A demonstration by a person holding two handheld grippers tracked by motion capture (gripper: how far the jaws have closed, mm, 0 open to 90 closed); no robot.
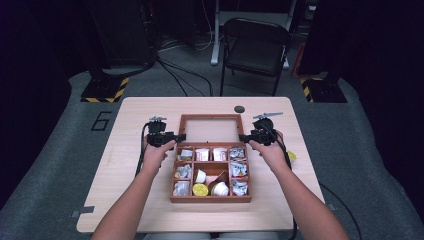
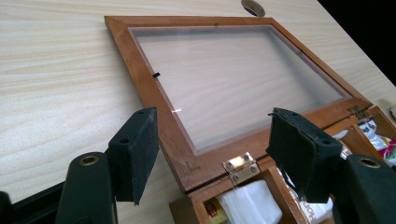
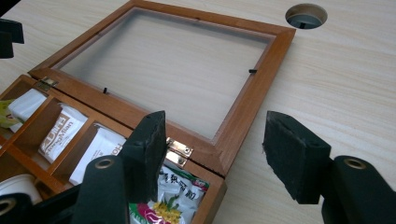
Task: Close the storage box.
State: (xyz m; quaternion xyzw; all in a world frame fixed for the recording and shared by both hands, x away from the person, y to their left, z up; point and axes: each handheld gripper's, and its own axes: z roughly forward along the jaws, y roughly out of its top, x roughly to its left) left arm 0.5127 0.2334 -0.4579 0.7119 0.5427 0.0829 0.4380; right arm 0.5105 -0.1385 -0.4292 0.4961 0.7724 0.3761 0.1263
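High view: you hold the left gripper (image 1: 176, 137) at the left back corner of the wooden box (image 1: 210, 199) and the right gripper (image 1: 245, 137) at the right back corner. The box sits in the middle of the table (image 1: 130, 120). Its lid (image 1: 209, 117) lies open and flat on the table behind it. Small packets and little cups fill the compartments. A chair (image 1: 255, 45) stands past the far edge, well apart from you. A small yellow thing (image 1: 291, 156) lies by your right wrist, and I cannot tell what it is.

Left gripper view: your jaws stand wide open with nothing between them. The lid corner and a brass hinge (image 2: 240, 165) sit just past them. I think the jaws could slip off the thin wooden frame if you pinch only its edge.

Right gripper view: these jaws are wide open too, and empty. The other brass hinge (image 3: 179, 151) and a flowery packet (image 3: 175, 193) are close to the left jaw. I think a jaw could snag that packet and drag it out. If one hand lifts faster than the other, the lid could twist on its hinges. The clear pane (image 3: 163, 65) could get scratched. A round hole (image 3: 306, 15) is in the table behind the lid.
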